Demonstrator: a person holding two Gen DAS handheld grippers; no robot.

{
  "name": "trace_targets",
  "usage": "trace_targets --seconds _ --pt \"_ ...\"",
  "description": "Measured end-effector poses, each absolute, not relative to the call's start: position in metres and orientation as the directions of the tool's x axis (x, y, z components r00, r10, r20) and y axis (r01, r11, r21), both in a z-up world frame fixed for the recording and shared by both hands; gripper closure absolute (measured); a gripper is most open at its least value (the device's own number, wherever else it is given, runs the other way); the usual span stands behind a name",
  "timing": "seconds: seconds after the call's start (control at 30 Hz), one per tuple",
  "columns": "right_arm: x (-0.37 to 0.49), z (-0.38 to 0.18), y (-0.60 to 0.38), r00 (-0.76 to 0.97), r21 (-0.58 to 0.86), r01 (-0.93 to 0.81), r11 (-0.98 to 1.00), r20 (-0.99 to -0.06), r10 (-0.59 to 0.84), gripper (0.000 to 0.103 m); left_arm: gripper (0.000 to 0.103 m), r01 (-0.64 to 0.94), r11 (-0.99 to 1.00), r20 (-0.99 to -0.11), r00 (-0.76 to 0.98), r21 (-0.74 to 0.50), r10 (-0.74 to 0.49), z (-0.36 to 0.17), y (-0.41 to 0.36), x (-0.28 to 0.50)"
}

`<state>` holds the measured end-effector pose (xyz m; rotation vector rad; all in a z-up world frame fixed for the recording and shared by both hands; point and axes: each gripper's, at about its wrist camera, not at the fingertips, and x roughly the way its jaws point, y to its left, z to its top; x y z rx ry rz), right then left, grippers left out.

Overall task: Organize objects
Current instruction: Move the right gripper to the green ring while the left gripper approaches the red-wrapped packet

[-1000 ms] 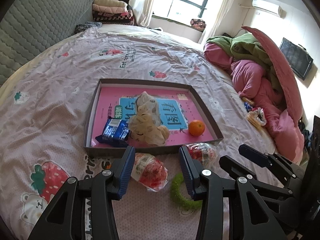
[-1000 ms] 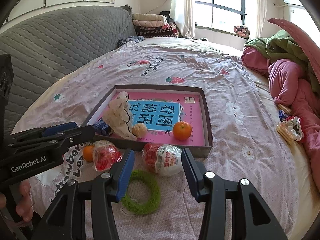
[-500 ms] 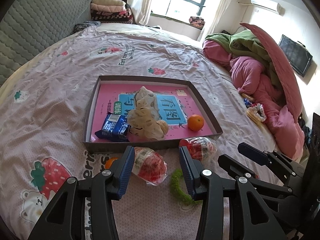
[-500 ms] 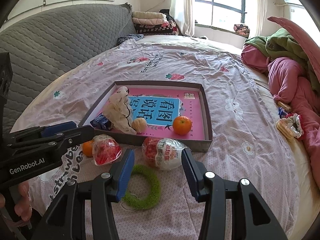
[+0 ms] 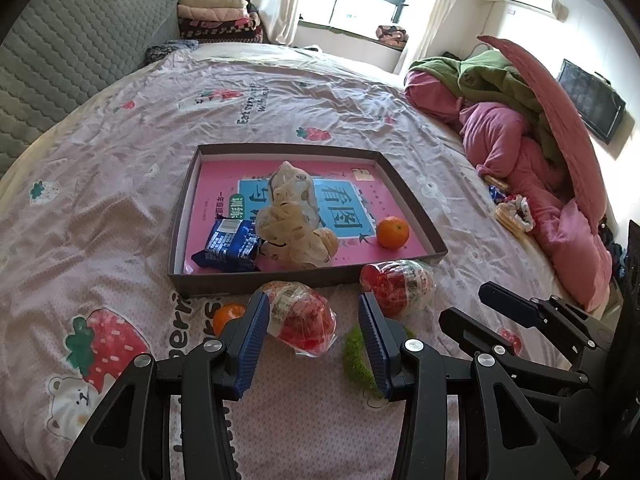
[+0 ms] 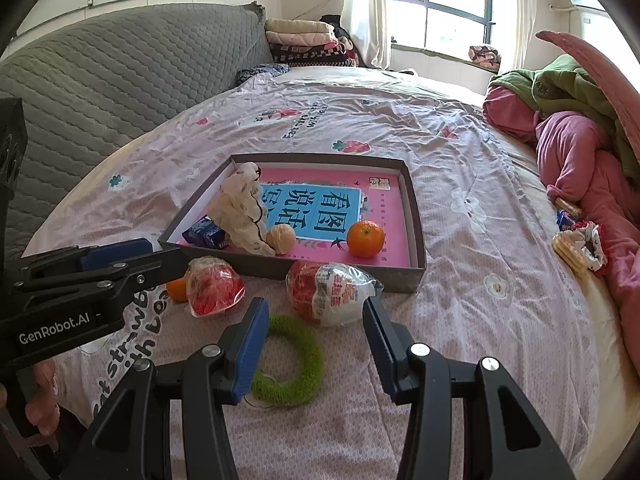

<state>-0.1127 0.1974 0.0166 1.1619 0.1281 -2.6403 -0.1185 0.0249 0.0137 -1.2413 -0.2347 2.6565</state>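
Observation:
A shallow brown box (image 5: pixel 304 278) (image 6: pixel 418 220) with a pink book inside lies on the bed. It holds a blue snack packet (image 5: pixel 230 244), a beige cloth toy (image 5: pixel 292 220) (image 6: pixel 240 212), and an orange (image 5: pixel 393 233) (image 6: pixel 365 239). In front of the box lie two red plastic-wrapped packs (image 5: pixel 304 318) (image 5: pixel 398 286) (image 6: pixel 330 292) (image 6: pixel 212 286), a small orange (image 5: pixel 225 315) (image 6: pixel 177 289) and a green fuzzy ring (image 6: pixel 292 364) (image 5: pixel 356 354). My left gripper (image 5: pixel 312 340) is open, just short of the left red pack. My right gripper (image 6: pixel 312 344) is open, just short of the right pack.
A pile of pink and green bedding (image 5: pixel 520 132) (image 6: pixel 580 120) lies on the right. Snack packets and a scrunchie (image 6: pixel 576 240) (image 5: pixel 512 212) sit beside it. A grey quilted headboard (image 6: pixel 120 72) runs along the left. The bedsheet (image 5: pixel 100 200) stretches around the box.
Both grippers have drawn back a little from the box; the objects now sit slightly farther ahead. Both stay open and nothing was picked up.

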Motion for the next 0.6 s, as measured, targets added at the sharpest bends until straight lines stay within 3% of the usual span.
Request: trace_targets --seconds 0.6 --pt "-0.112 -0.007 0.212 -0.611 0.038 0.251 -0.967 -0.769 -0.189 0.054 0.055 -0.114 -0.975 -0.776 -0.591 -0.192 0.222 -0.007 0.035 -0.132"
